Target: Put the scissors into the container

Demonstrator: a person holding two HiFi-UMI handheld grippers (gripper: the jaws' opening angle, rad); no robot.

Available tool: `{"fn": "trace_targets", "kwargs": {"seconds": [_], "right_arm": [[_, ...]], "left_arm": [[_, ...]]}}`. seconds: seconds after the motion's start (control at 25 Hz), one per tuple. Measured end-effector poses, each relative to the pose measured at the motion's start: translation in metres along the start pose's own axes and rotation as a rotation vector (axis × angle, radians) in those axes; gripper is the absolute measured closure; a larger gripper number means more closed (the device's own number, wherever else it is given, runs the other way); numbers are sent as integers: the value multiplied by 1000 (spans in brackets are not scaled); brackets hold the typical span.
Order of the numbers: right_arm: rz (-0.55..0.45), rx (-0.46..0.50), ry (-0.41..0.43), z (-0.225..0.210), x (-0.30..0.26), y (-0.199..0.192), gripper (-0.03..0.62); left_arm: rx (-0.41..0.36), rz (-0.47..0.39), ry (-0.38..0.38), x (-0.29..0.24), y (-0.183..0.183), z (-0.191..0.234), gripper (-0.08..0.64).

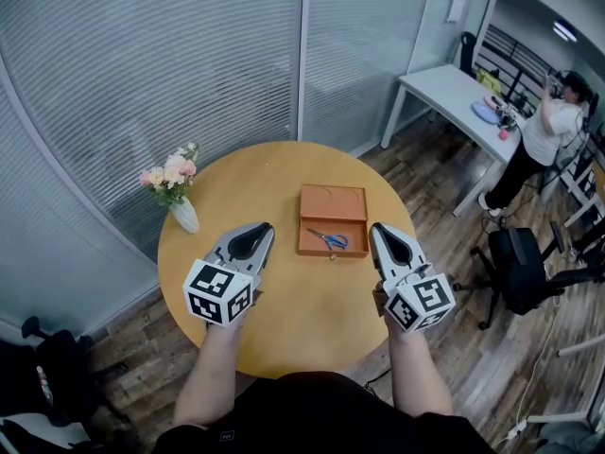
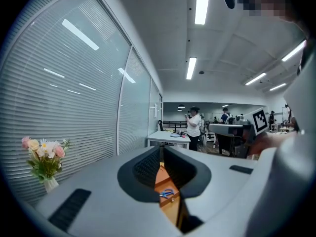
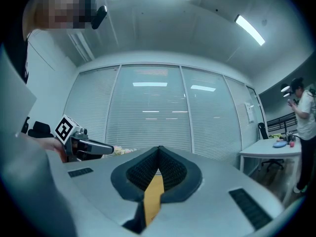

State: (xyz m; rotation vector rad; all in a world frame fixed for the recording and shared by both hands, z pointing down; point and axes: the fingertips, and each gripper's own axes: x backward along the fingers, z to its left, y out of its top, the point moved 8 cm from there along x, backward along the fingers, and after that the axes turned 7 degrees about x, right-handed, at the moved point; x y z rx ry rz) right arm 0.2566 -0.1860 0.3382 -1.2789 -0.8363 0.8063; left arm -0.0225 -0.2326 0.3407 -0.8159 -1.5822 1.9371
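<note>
Blue-handled scissors (image 1: 329,240) lie inside the open orange box (image 1: 333,203) on the round wooden table (image 1: 293,296). My left gripper (image 1: 262,229) hangs above the table to the left of the box, jaws shut with nothing between them. My right gripper (image 1: 380,228) hovers just right of the box, also shut and empty. In the left gripper view the scissors (image 2: 166,193) and box (image 2: 168,205) show through the narrow slit below the meeting jaws (image 2: 161,149). The right gripper view shows its jaws (image 3: 159,150) closed over a strip of bare table (image 3: 153,199).
A white vase of pink flowers (image 1: 173,185) stands at the table's left edge. Glass walls with blinds rise behind the table. A white desk (image 1: 463,102), a person (image 1: 539,140) and a black office chair (image 1: 520,268) are at the right.
</note>
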Motion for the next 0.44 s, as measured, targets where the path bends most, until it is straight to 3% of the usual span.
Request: {"fn": "trace_targets", "kwargs": {"seconds": [0.44], "right_arm": [[10,-8,16,8,-2,-4,557]], "left_arm": [[17,9,0,1,-6,6,526]]}}
